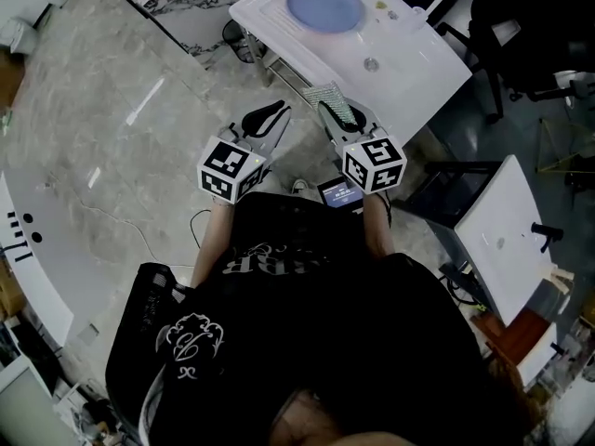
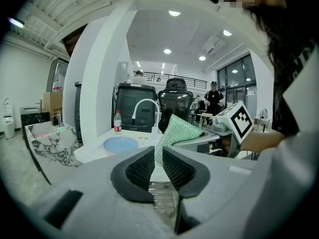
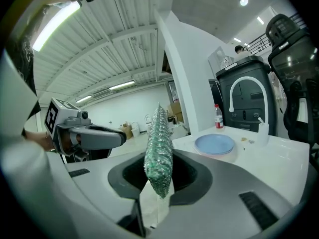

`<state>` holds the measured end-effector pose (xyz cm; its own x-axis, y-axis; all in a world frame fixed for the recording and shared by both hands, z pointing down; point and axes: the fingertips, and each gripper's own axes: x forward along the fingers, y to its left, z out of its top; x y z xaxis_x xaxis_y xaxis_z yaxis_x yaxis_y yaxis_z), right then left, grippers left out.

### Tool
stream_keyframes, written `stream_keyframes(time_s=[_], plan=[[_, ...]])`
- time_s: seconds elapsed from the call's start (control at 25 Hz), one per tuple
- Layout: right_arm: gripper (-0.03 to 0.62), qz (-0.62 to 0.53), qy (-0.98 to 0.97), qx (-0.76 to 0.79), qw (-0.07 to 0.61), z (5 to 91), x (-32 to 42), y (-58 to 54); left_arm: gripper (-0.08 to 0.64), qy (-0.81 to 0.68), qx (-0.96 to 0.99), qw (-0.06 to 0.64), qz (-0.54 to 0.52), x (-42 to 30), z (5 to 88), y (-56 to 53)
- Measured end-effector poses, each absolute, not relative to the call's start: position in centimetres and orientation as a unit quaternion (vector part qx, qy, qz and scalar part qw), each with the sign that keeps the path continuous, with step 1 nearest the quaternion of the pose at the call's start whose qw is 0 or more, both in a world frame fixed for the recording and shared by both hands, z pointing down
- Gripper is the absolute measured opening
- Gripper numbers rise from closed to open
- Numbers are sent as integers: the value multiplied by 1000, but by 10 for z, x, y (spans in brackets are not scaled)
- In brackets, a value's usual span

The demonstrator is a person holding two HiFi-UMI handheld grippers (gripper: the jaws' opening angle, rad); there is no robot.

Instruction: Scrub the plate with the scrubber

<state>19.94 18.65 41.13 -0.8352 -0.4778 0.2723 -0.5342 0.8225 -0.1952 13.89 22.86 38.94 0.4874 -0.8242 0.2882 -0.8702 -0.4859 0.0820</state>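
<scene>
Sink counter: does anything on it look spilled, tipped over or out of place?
Nothing much stands out. The blue plate lies flat on the white sink counter and the bottle stands upright. Only a few small specks lie on the counter beside the plate; what they are is too small to tell.

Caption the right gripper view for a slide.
Right gripper shut on the green scrubber, blue plate on the white counter.
</scene>
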Motion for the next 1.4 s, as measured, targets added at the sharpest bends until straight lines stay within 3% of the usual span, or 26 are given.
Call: stream_keyframes(time_s=[0.56, 1.4], plan=[[91, 154, -936, 298, 107, 424, 164, 125, 43, -467, 868, 127, 113, 100, 404, 169], [91, 167, -904, 377, 114, 419, 0, 7, 43, -384, 909, 116, 116, -72, 402, 39]])
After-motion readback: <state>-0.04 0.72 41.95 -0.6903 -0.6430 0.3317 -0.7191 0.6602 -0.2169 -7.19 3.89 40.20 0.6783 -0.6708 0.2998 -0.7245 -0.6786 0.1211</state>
